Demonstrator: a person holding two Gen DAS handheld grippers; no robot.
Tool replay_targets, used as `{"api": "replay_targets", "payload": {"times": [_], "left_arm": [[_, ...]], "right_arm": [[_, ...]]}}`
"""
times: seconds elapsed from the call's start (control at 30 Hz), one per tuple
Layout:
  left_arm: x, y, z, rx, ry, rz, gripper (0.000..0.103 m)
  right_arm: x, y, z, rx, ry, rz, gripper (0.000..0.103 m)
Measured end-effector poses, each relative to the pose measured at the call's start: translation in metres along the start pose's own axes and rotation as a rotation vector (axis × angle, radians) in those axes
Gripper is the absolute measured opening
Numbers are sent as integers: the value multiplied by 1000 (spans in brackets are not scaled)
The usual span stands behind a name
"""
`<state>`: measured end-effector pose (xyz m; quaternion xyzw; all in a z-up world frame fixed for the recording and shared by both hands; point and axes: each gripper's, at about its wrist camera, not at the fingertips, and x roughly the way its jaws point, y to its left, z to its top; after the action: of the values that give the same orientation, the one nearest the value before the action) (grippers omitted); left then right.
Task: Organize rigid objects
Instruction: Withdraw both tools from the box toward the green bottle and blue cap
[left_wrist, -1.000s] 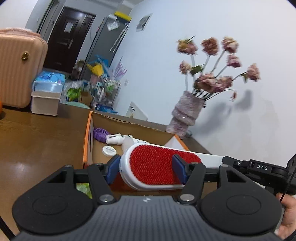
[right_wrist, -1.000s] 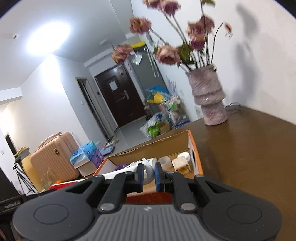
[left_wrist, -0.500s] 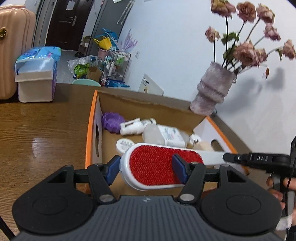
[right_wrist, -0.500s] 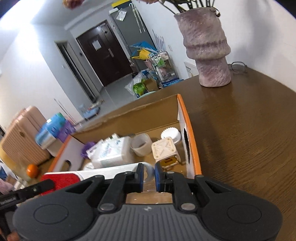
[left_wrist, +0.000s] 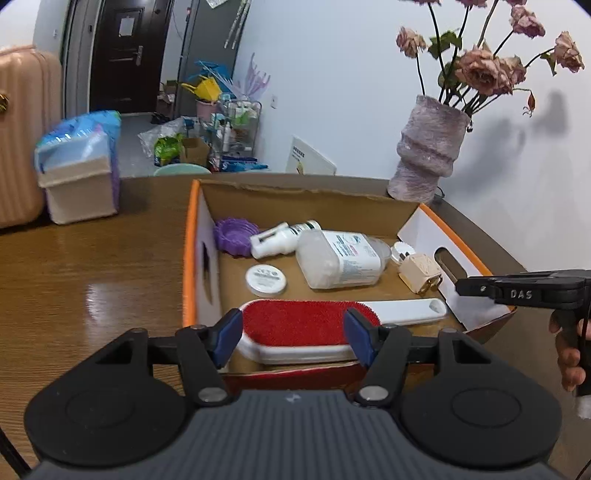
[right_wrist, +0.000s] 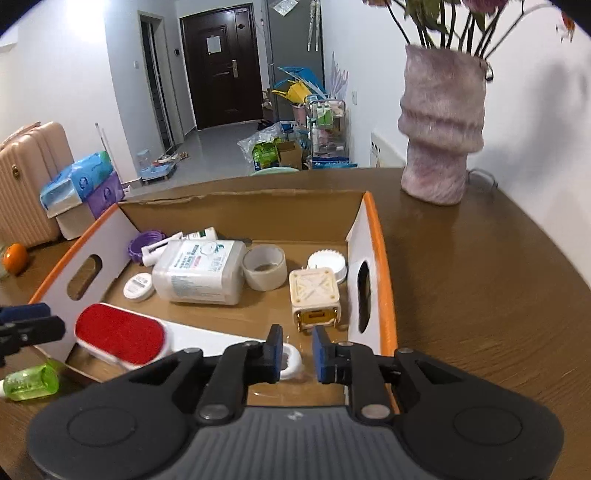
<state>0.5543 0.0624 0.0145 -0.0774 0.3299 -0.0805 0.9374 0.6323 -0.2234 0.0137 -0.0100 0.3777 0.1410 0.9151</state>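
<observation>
So the lint brush (left_wrist: 295, 328), the one with the red pad and the white handle, was sitting low inside the cardboard box (left_wrist: 190, 254) along its near edge, handle end pointing toward the right side. The left gripper (left_wrist: 293, 338) had its blue pads clamped on the two sides of the red head, so it was pinching the brush. The right gripper (right_wrist: 297, 349) was at the handle end; its jaws were opening, with a visible gap between the pads, and the tip of the white handle sat just by the left pad, though I couldn't tell if it was actually touching. Farther back in the box there was a big white bottle (right_wrist: 201, 271) lying on its side, a roll of tape (right_wrist: 265, 267), a cream plug adapter (right_wrist: 314, 295), a small round tin (right_wrist: 138, 288), a purple lid (left_wrist: 234, 240) and a small spray bottle (left_wrist: 282, 238). A fuzzy pink vase (right_wrist: 441, 129) stood on the wooden table (right_wrist: 480, 295) beyond the box, and a green bottle (right_wrist: 31, 382) lay outside its near left corner.
</observation>
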Motion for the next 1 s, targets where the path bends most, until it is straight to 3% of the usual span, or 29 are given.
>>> {"api": "replay_targets", "payload": {"times": [0.2,0.27,0.33,0.57,0.7,0.8,1.0], "left_arm": [[-51,-4,13,34,-68,71,72],[-69,-7,16,25,-85,89,74],[-86,-10,15,13,-103,100,77],[-146,-35,-3,90,-266,134,88],[-173,-48,-21,119,-391,136,95],[-188,-54,-37,131,-484,135,102],[-205,-56,-68,117,-531,125,103]], "right_arm": [[-51,6,13,-18,-69,0,32],[-69,10,15,-24,-93,1,42],[-90,14,15,-21,-130,12,62],[-149,40,-6,-98,-262,-7,75],[-172,54,-31,-139,-401,-26,85],[-183,59,-52,-148,-500,-22,85],[-193,65,-87,-138,-557,-17,92]]}}
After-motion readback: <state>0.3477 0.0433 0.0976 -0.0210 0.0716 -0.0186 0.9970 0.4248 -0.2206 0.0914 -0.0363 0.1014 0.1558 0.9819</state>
